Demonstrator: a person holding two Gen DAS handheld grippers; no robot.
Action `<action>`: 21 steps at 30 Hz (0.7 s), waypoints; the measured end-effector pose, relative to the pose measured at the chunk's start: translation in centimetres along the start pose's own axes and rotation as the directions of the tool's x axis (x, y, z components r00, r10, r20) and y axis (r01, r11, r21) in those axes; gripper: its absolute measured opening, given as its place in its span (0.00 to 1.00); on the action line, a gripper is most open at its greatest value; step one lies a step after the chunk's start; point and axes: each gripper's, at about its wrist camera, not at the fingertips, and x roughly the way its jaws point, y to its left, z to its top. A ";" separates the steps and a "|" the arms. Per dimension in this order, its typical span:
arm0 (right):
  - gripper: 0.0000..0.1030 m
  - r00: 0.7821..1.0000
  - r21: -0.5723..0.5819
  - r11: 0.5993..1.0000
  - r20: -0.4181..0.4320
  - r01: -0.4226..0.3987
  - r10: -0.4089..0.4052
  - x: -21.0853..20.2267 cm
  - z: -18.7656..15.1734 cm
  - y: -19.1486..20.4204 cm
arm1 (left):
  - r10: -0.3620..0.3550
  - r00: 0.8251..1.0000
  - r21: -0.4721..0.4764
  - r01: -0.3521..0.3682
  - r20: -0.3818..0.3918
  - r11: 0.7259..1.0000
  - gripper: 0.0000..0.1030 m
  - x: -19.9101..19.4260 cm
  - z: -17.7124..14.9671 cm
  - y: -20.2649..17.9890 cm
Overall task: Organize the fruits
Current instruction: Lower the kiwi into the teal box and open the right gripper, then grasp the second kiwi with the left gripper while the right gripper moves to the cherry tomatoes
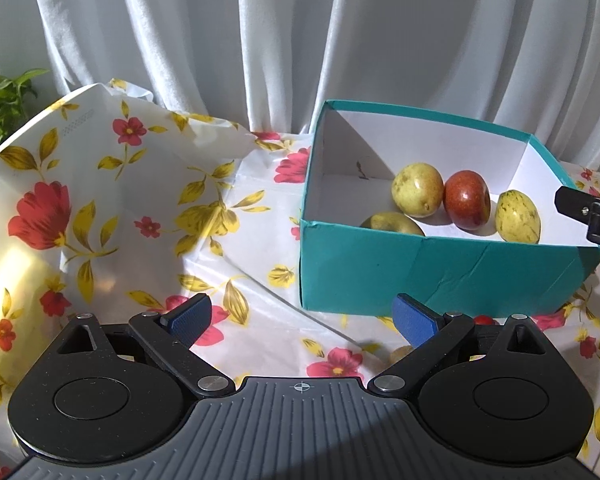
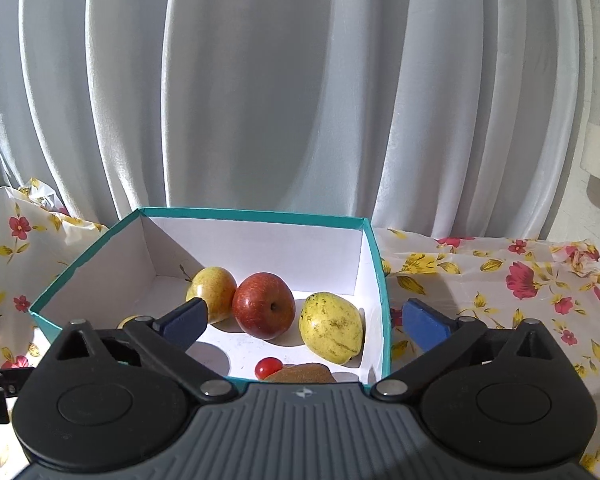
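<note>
While the teal box [image 2: 380, 280] walls hem the fruit in, bare white floor shows at its left. Right gripper [image 2: 304, 318] spread wide, empty, above red apple [image 2: 264, 306] and yellow fruit [image 2: 332, 328]. Left gripper [image 1: 300, 316] wide, empty, over floral cloth [image 1: 260, 280] beside the box.

A white curtain [image 1: 260, 40] fills the upper frame ahead of me. A flowered tablecloth [image 1: 260, 240] covers the lower part, green plant leaves [image 1: 0, 100] showing at the left edge.
</note>
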 end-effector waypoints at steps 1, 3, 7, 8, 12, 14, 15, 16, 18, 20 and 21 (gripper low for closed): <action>1.00 1.000 0.003 1.000 0.004 0.002 -0.002 -0.6 -0.1 0.1 | -0.003 1.000 0.005 0.003 -0.006 1.000 0.97 0.1 -0.2 -0.1; 1.00 1.000 0.007 1.000 0.017 0.010 -0.010 -1.9 -0.3 0.3 | -0.008 1.000 0.015 0.008 -0.017 1.000 0.97 0.1 -0.6 -0.4; 1.00 0.999 0.002 0.999 0.026 0.033 -0.033 -3.9 -1.4 0.7 | -0.016 1.000 0.028 0.017 -0.027 0.999 0.97 0.0 -1.3 -0.8; 1.00 0.999 -0.001 1.000 0.020 0.026 -0.025 -4.3 -1.7 0.8 | -0.019 0.999 0.031 0.020 -0.029 0.999 0.97 -0.1 -1.4 -0.9; 1.00 1.000 0.000 1.000 -0.027 0.006 -0.006 -5.5 -2.9 0.9 | -0.033 0.999 0.037 0.035 -0.030 0.999 0.97 -0.3 -2.1 -1.1; 1.00 0.999 0.009 1.000 -0.045 -0.008 0.008 -6.0 -3.5 0.8 | -0.040 0.999 0.040 0.041 -0.027 0.998 0.97 -0.4 -2.4 -1.2; 1.00 0.999 0.014 1.000 -0.050 -0.006 0.007 -6.2 -3.7 0.8 | -0.042 0.999 0.044 0.043 -0.028 0.998 0.97 -0.5 -2.6 -1.4; 1.00 0.999 0.020 1.000 -0.050 -0.005 0.006 -6.5 -4.0 0.7 | -0.047 0.999 0.049 0.048 -0.026 0.998 0.97 -0.5 -2.8 -1.5; 1.00 0.999 0.031 1.000 -0.041 -0.002 0.003 -7.1 -4.5 0.6 | -0.051 0.999 0.058 0.052 -0.014 0.997 0.97 -0.7 -3.3 -1.7; 1.00 1.000 0.038 0.999 -0.019 -0.008 0.009 -7.9 -4.9 0.5 | -0.057 0.998 0.075 0.056 0.003 0.996 0.97 -0.8 -4.0 -2.0; 1.00 1.000 0.036 0.999 -0.007 -0.009 0.010 -8.2 -5.1 0.5 | -0.056 0.998 0.083 0.056 0.005 0.995 0.97 -0.8 -4.3 -2.2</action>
